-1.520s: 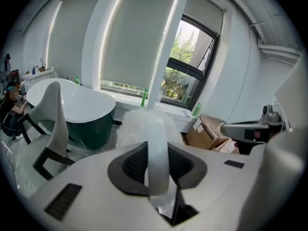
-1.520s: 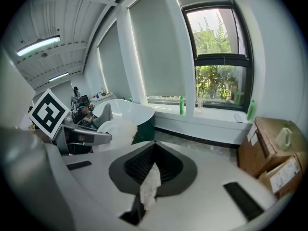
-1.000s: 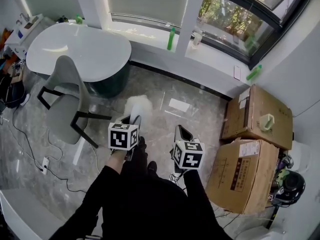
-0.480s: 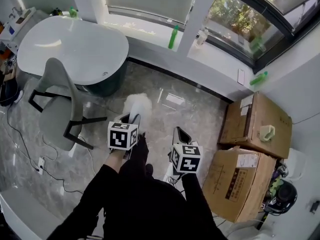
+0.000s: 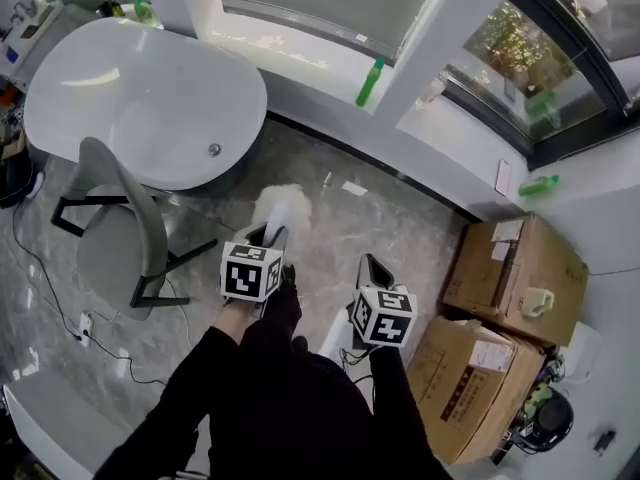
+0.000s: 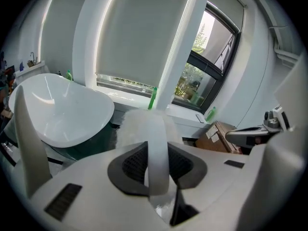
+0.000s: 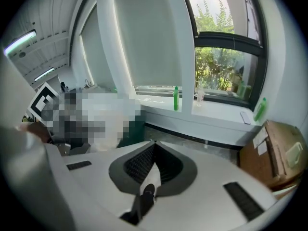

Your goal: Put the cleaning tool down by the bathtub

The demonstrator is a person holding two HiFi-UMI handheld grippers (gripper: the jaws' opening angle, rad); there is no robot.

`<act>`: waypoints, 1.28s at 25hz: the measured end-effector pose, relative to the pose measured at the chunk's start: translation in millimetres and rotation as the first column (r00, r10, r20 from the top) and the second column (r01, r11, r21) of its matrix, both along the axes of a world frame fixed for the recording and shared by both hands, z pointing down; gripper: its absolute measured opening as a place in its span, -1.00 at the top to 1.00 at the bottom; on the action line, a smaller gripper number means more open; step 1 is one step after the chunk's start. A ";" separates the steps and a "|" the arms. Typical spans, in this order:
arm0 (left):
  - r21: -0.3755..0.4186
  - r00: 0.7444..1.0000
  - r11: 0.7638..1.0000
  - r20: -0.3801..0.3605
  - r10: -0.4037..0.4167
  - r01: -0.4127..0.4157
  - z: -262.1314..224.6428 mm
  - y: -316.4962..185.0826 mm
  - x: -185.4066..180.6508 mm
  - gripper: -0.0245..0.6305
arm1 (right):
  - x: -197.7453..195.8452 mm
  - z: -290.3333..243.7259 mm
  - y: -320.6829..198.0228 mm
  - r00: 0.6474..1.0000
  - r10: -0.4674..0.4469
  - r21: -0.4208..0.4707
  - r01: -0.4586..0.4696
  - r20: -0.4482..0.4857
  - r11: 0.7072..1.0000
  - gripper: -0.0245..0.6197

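The cleaning tool is a duster with a fluffy white head (image 5: 280, 206) and a flat white handle (image 6: 157, 153). My left gripper (image 5: 265, 234) is shut on that handle, and the head (image 6: 139, 124) sticks out past the jaws. It hangs above the marble floor, a short way right of the white oval bathtub (image 5: 140, 98), apart from it. The tub's rim (image 6: 72, 114) lies ahead and to the left in the left gripper view. My right gripper (image 5: 374, 264) is beside the left one, jaws together (image 7: 153, 146), with nothing seen in them.
A grey chair (image 5: 125, 223) stands in front of the tub on the left. Cardboard boxes (image 5: 515, 268) are stacked at the right. Green bottles (image 5: 370, 81) stand on the window sill. Cables (image 5: 45, 268) trail over the floor at the far left.
The head view has shifted toward the window wall, so the bathtub looks larger and nearer. Both grippers keep the same pose in front of the body, duster still held.
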State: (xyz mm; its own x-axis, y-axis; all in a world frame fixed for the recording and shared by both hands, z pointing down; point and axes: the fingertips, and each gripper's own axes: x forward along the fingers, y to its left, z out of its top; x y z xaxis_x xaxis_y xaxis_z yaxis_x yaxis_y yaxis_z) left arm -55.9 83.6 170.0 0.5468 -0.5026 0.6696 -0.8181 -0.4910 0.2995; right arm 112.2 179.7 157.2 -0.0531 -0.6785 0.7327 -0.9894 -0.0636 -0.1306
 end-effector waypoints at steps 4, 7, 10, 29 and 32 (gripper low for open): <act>-0.014 1.000 1.000 -0.004 0.012 -0.012 7.3 -30.7 6.4 0.63 | 8.0 6.4 -33.4 1.000 -0.002 -0.023 0.001 -0.019 1.000 0.92; -0.022 1.000 1.000 -0.008 0.002 -0.002 14.8 -52.6 9.0 0.63 | 11.5 12.7 -53.0 0.999 -0.013 -0.037 0.012 -0.035 0.999 0.92; -0.020 1.000 1.000 -0.004 -0.010 0.010 23.2 -74.3 14.1 0.63 | 16.8 20.5 -71.2 0.998 -0.031 -0.043 0.028 -0.053 0.999 0.92; -0.076 0.992 0.990 0.041 -0.118 0.120 158.3 -149.5 18.1 0.63 | 40.6 155.0 -179.0 0.984 -0.167 -0.099 0.161 -0.057 0.982 0.92; -0.078 0.989 0.986 0.028 -0.144 0.146 191.5 -161.2 19.9 0.63 | 41.5 184.4 -193.5 0.980 -0.191 -0.101 0.184 -0.061 0.978 0.92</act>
State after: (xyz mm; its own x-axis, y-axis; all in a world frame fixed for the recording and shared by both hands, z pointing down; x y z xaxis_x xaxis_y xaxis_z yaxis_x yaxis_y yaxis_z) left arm -36.0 -77.5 361.6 0.4568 -0.5202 0.7216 -0.8856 -0.3423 0.3138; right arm 153.7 -13.8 341.6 -0.1189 -0.5892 0.7992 -0.9914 0.1152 -0.0625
